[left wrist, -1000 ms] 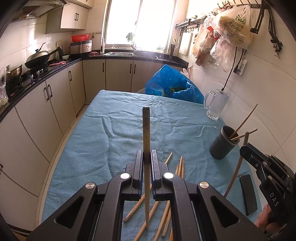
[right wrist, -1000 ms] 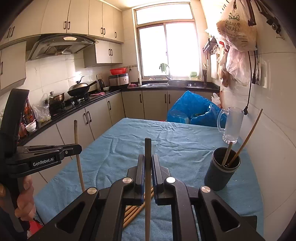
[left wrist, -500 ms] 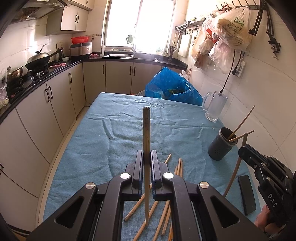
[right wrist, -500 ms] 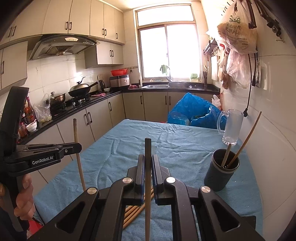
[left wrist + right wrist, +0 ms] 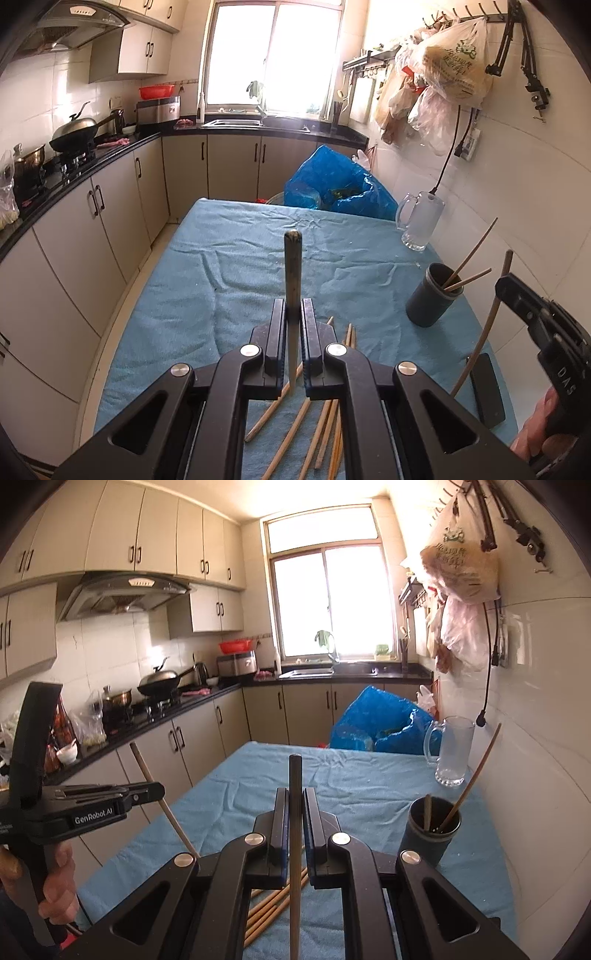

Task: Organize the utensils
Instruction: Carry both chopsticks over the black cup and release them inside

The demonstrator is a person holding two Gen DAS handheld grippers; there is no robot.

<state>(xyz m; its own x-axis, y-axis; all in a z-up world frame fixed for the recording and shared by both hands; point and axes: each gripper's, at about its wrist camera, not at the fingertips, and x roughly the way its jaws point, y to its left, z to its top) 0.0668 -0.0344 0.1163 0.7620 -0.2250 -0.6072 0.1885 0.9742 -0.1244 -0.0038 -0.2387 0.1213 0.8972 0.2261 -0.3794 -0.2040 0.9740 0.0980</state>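
**Chopsticks, loose and held; dark holder cup on blue cloth**

Loose chopsticks [image 5: 325,417]: a fan of pale wooden sticks lying flat on the blue cloth [image 5: 221,280], near edge of the table, directly under the left gripper.

Held chopstick, left [image 5: 292,273]: upright, dark-tipped, clamped between the closed jaws of the left gripper [image 5: 293,332], above the loose pile.

Held chopstick, right [image 5: 295,812]: upright, pinched in the closed jaws of the right gripper [image 5: 295,823]; in the left wrist view it shows as a bowed stick at the right edge.

Holder cup [image 5: 434,295]: dark cylinder, standing upright on the cloth to the right of the pile, well apart from it; two chopsticks lean out of it toward the wall.

Glass mug [image 5: 421,221]: clear, handled, standing beyond the cup near the tiled wall.

Black phone [image 5: 487,387]: flat on the cloth, near right corner.

Blue plastic bag [image 5: 332,184]: behind the table's far end.
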